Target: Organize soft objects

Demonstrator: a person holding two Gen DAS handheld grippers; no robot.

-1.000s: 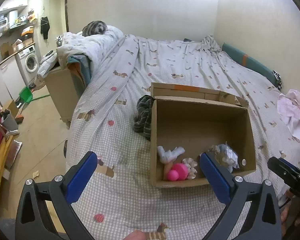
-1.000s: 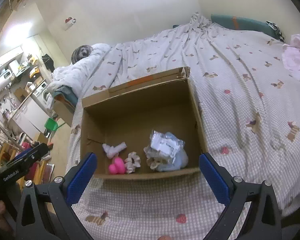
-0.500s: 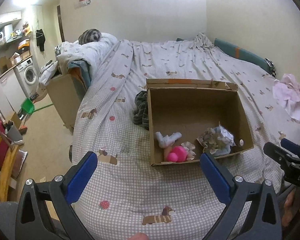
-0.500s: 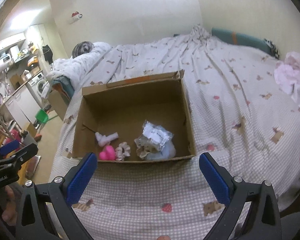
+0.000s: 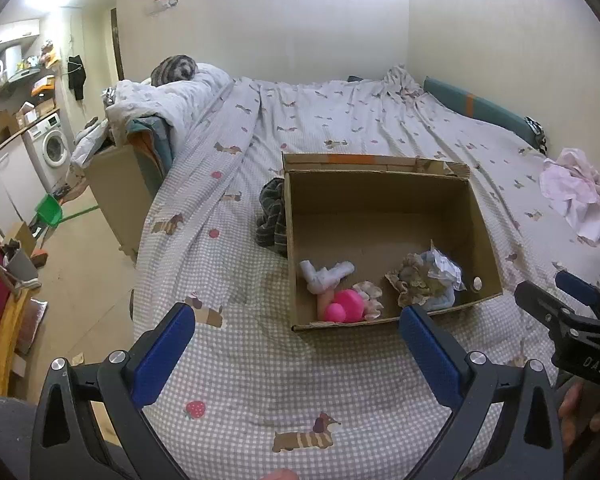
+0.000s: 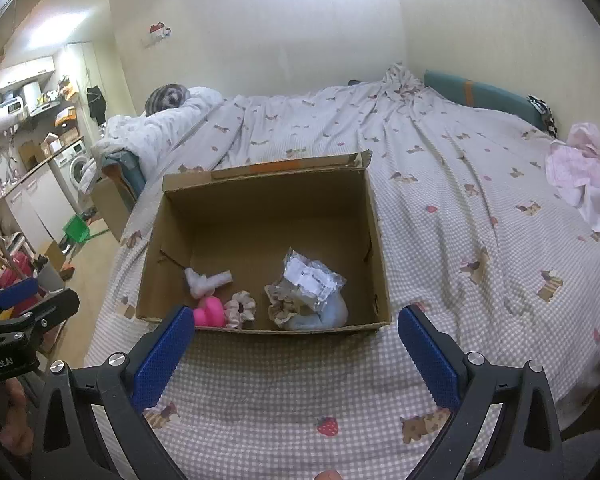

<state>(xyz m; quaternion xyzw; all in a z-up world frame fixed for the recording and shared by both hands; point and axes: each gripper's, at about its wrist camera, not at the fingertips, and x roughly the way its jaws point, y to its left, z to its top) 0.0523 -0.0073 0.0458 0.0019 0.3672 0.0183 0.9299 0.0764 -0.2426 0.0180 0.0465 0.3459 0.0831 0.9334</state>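
Checked bedding printed with small dogs and strawberries (image 5: 236,364) fills most of both views, with a washing machine (image 5: 54,148) at the far left edge of the left wrist frame and a pale wall along the top. Low in that frame, the left gripper (image 5: 298,344) stands wide open, its blue pads (image 5: 164,354) well apart and touching nothing, with only bedding between them. Just left of centre a dark striped cloth (image 5: 271,216) lies bunched against the outer left wall of the cardboard box (image 5: 384,196), which sits open on the bed at mid-frame. Inside it, along the near wall, from left to right: a white soft piece (image 5: 326,274), a pink toy (image 5: 346,306), a cream scrunchie (image 5: 370,298), then a crumpled foil packet (image 5: 436,270) on a pale blue cloth (image 5: 440,302). At the right edge a pink garment (image 5: 580,200) lies loose on the bedding, and the other gripper shows below it

In the right wrist frame the right gripper (image 6: 296,344) is likewise spread wide and empty, its pads (image 6: 428,360) just short of the box's near wall (image 6: 284,330). The same items sit at the box's near side, the pink toy (image 6: 210,312) leftmost beside the scrunchie (image 6: 240,308), the foil packet (image 6: 312,280) right of centre, and the pink garment (image 6: 584,172) at the upper right
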